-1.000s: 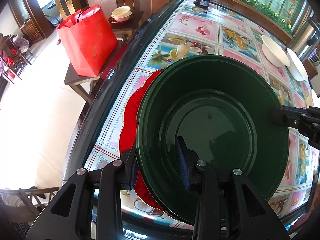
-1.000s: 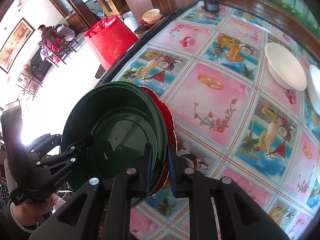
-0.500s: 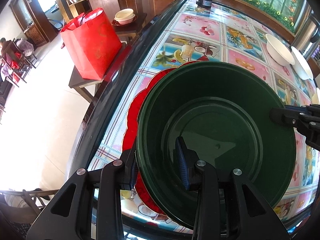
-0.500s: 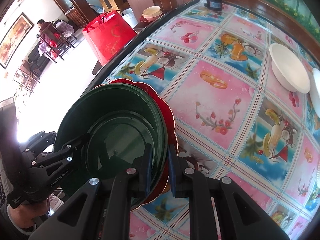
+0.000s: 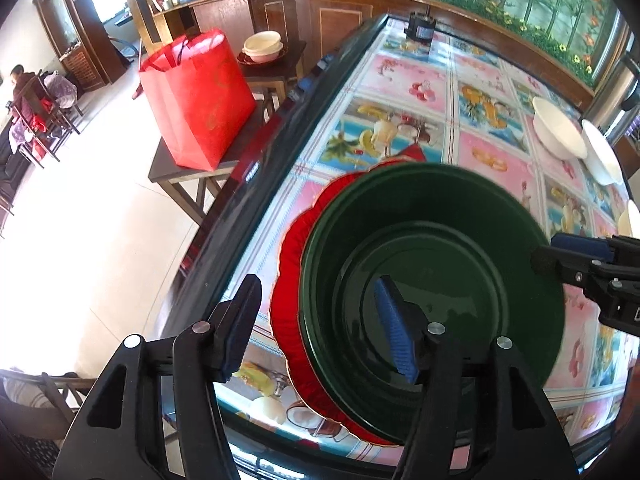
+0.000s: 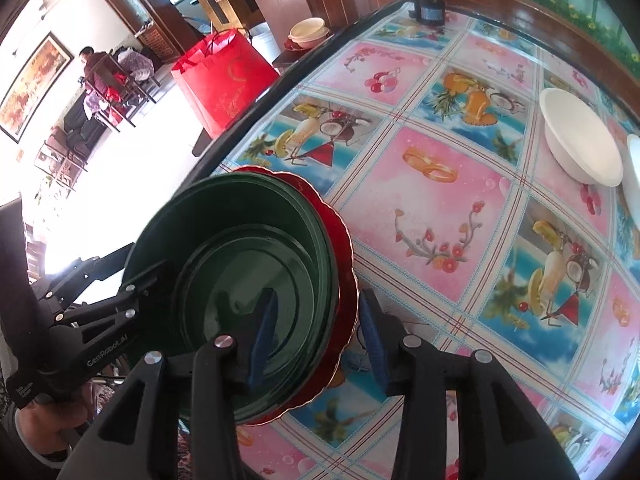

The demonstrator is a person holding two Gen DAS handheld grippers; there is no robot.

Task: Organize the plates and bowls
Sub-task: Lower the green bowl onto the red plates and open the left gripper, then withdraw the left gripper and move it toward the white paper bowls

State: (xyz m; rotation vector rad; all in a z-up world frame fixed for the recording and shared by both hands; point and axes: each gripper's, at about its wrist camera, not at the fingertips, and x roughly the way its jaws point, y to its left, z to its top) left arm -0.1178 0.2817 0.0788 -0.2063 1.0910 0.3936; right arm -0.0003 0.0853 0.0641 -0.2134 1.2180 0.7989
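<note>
A: Green bowl [image 5: 432,280] now sits on the red plate [image 5: 288,292] near the table [image 5: 400,76] edge — both grippers just opened, rim between loose jaws.

B: Yep, left gripper [image 5: 316,324] and right gripper [image 6: 316,336] grip nothing — lift straight out, don't nudge it.

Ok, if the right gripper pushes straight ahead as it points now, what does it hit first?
Probably the stacked rims: the right gripper straddles the green bowl and red plate, jaws just opened and clear of them. Depth is uncertain.
</note>
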